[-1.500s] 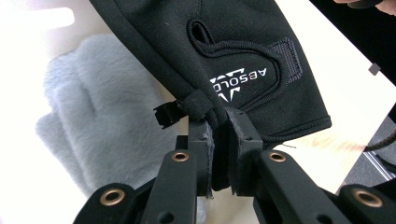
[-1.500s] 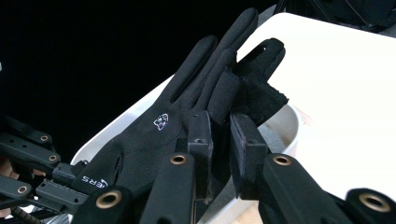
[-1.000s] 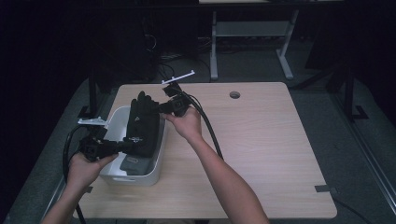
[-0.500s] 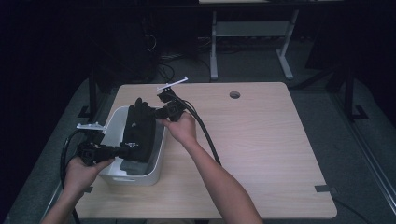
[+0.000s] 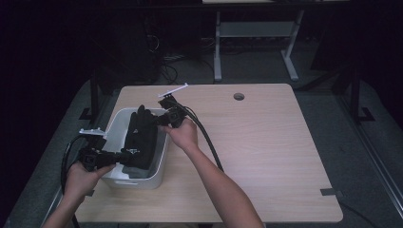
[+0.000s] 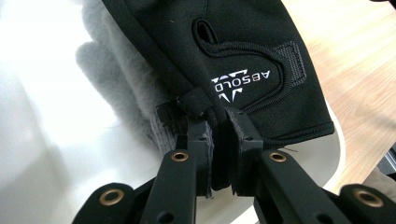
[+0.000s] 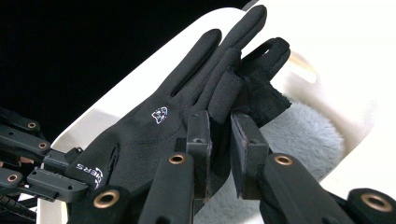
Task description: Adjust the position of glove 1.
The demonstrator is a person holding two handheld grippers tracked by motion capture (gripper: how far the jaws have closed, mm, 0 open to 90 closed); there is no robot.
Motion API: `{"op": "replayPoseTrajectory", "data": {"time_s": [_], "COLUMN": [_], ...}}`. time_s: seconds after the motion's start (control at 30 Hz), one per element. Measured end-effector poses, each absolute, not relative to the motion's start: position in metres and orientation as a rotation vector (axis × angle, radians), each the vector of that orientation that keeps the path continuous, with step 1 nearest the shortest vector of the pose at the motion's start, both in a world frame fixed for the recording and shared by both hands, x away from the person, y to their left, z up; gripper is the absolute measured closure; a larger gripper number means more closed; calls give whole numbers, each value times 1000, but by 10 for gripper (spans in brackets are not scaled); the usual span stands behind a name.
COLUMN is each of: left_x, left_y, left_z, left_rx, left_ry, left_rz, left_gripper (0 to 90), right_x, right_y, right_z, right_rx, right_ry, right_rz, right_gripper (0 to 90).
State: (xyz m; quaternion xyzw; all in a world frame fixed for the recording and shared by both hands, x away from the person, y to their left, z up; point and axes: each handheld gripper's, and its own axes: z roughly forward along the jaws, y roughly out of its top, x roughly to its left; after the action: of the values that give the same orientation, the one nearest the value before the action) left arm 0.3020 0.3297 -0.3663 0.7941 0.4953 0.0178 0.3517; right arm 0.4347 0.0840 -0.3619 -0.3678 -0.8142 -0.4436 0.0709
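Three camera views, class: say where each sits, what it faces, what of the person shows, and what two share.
High view: above the table, facing down; forearms, both hands.
Left gripper view: on the left claw, facing the black fabric glove; no body.
Right gripper view: on the right claw; no body.
Shared: the glove over the white plastic bin.

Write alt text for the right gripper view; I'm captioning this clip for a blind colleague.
The right gripper pinches the finger end of a black glove between its two black jaws, above a white bin that holds something grey and fluffy. At the lower left, the left gripper grips the glove's cuff end.
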Motion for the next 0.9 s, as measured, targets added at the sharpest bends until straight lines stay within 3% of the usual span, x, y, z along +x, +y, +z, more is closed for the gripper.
{"op": "replayPoseTrajectory", "data": {"time_s": [0.37,0.6,0.9], "left_x": [305,306,307], "left_y": [328,332,338], "left_z": [-372,-371,-363], "left_rx": [2065,2062,2029], "left_ry": [1309,1327,1339], "left_rz": [40,50,95], "left_gripper": [785,636,585], "right_x": [437,439,438], "right_y": [85,84,76], "right_z": [-371,-372,-364], "right_rx": [-1124,-1116,-1121], "right_ry": [-2471,-2505,-2500], "right_rz": [-1293,-1258,-1273], "right_gripper": [733,611,549]}}
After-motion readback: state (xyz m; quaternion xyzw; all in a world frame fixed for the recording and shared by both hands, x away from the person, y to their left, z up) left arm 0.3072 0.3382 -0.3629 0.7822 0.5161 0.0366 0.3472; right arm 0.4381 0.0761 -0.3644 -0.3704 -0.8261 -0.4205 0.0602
